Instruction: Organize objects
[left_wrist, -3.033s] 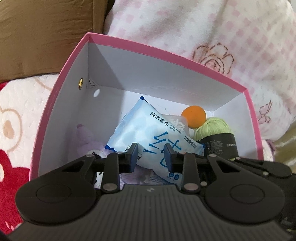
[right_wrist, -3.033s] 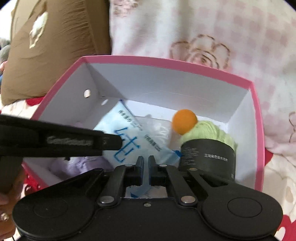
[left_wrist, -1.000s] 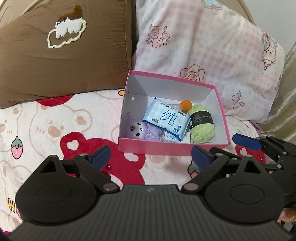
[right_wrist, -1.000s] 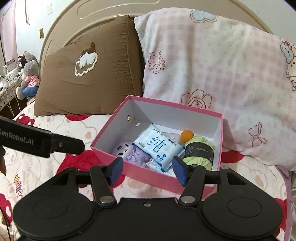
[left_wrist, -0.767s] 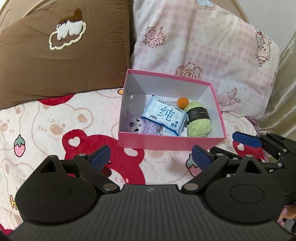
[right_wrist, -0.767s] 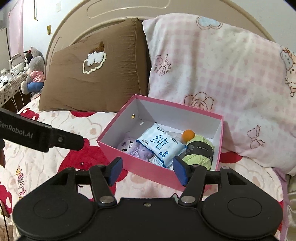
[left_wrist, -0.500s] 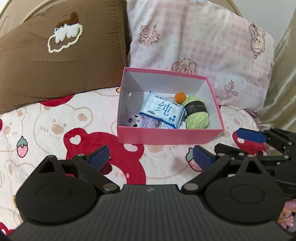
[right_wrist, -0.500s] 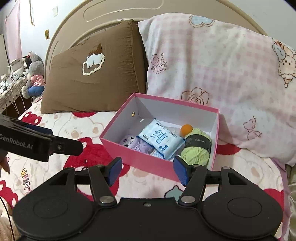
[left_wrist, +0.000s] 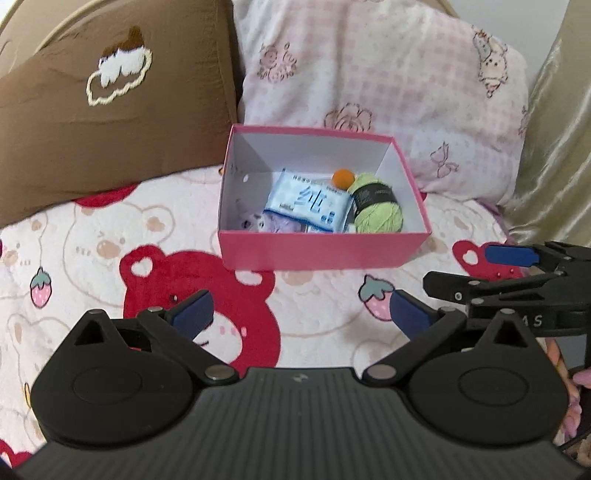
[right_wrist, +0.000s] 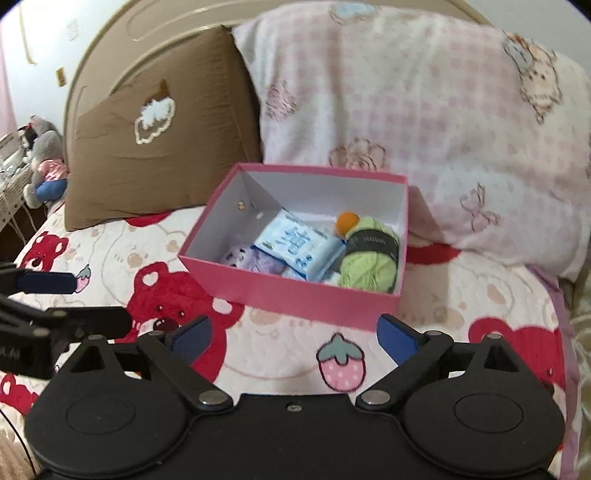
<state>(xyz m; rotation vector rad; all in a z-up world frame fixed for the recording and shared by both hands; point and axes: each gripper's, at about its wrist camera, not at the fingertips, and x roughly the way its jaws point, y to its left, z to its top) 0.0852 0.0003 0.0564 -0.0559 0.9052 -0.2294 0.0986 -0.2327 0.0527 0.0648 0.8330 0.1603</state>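
A pink box (left_wrist: 317, 254) (right_wrist: 295, 295) stands on the bed in front of the pillows. In it lie a blue wipes pack (left_wrist: 308, 203) (right_wrist: 299, 243), a green yarn ball (left_wrist: 376, 210) (right_wrist: 369, 258), an orange ball (left_wrist: 342, 177) (right_wrist: 347, 221) and a purple plush toy (left_wrist: 258, 223) (right_wrist: 251, 258). My left gripper (left_wrist: 299, 314) is open and empty, well short of the box. My right gripper (right_wrist: 293, 336) is open and empty too, also back from the box; it shows at the right of the left wrist view (left_wrist: 509, 273).
A brown pillow (left_wrist: 110, 110) (right_wrist: 159, 155) and a pink checked pillow (left_wrist: 369, 81) (right_wrist: 424, 129) lean behind the box. The bear-print blanket (left_wrist: 110, 258) (right_wrist: 110, 258) covers the bed. A gold cover (left_wrist: 554, 147) lies at the right. Plush toys (right_wrist: 40, 162) sit far left.
Both grippers have drawn back from inside the box and opened wide. The box and its contents now sit farther off and lie still.
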